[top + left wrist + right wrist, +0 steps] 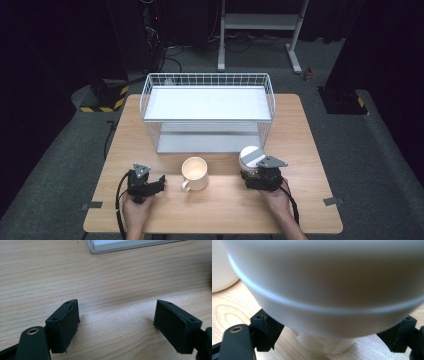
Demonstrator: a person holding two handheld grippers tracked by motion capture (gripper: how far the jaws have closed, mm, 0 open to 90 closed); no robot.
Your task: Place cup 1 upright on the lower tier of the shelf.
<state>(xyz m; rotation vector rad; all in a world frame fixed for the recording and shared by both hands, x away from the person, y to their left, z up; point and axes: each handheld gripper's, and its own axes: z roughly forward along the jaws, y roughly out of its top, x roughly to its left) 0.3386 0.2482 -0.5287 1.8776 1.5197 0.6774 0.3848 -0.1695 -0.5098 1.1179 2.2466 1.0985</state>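
A white round bowl-like vessel [251,156] with a grey top face stands on the wooden table [225,210] at the right, in front of the rack. My right gripper [256,174] is up against its near side. In the right gripper view the vessel [324,285] looms very close, its narrow lower part between the two wide-apart jaws of my right gripper [329,340], with gaps at both sides. A cream mug [194,173] stands at the centre, handle toward the person. My left gripper [159,182] rests open on the table left of the mug, nothing between its fingers [65,325].
A white wire rack [207,102] with two shelves takes up the back half of the table; its base edge [120,246] lies ahead of the left gripper. The cream mug [219,270] is just beyond the vessel's left side. Bare wood lies along the front edge.
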